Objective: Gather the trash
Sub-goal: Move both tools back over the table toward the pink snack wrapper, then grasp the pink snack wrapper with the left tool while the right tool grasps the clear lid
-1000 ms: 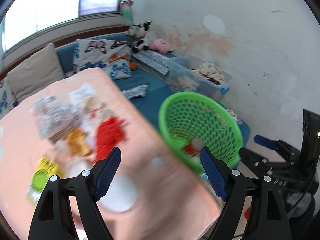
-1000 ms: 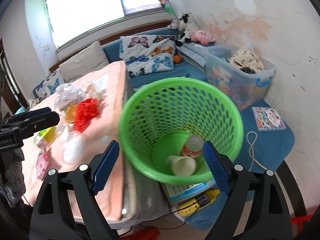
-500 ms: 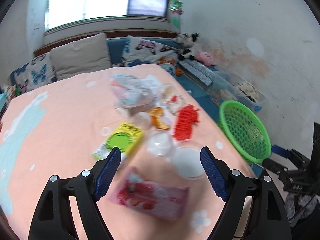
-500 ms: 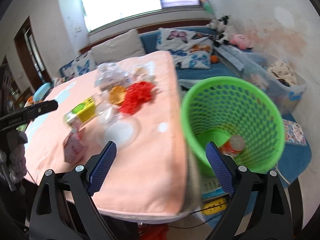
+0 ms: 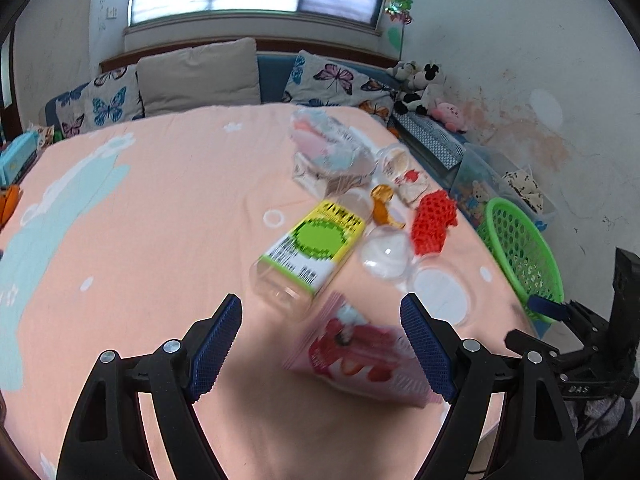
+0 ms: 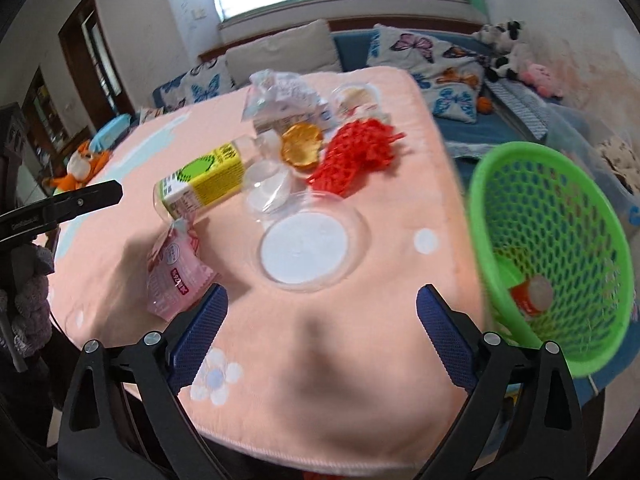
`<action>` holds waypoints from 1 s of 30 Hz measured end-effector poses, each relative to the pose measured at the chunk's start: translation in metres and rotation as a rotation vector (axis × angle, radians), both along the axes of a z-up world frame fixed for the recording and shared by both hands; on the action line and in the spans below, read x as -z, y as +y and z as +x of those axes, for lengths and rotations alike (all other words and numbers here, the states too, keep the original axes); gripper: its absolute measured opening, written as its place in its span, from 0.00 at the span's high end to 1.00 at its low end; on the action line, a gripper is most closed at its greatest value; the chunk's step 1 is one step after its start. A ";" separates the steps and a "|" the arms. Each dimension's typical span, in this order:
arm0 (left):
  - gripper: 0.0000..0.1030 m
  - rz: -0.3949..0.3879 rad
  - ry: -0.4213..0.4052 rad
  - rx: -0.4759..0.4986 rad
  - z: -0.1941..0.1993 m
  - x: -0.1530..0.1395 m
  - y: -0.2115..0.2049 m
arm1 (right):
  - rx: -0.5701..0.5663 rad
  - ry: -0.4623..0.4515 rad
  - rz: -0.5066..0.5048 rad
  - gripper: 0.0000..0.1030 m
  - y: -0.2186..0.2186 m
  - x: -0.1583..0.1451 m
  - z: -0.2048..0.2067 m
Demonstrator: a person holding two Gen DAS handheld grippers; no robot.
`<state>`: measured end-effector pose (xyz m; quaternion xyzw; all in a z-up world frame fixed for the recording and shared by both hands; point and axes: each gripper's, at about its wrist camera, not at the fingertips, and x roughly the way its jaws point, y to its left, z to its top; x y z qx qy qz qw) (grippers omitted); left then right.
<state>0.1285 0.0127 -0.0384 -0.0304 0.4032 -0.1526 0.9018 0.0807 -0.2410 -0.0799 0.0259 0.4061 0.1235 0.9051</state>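
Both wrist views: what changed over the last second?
Both cameras swung away from the green basket toward the trash on the table. The left gripper now hangs open above the pink wrapper; the right gripper is open near the clear lid. Nothing grasped or released; the trash pile and basket contents look unmoved.

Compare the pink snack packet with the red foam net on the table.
The pink snack packet is a flat printed pouch; the red foam net is an open mesh, bunched up. The packet lies at the near edge by the left gripper; the net lies farther back, nearer the green basket. Both lie loose on the table.
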 end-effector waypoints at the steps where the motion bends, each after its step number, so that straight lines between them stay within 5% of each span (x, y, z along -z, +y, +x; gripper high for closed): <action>1: 0.24 -0.005 0.008 0.001 -0.001 0.003 0.003 | -0.013 0.004 -0.008 0.07 0.005 0.002 0.004; 14: 0.27 -0.041 0.105 0.104 0.001 0.038 0.008 | -0.081 0.058 -0.074 0.06 0.025 0.030 0.043; 30: 0.45 -0.081 0.188 0.192 0.017 0.066 0.002 | -0.104 0.067 -0.070 0.06 0.022 0.040 0.058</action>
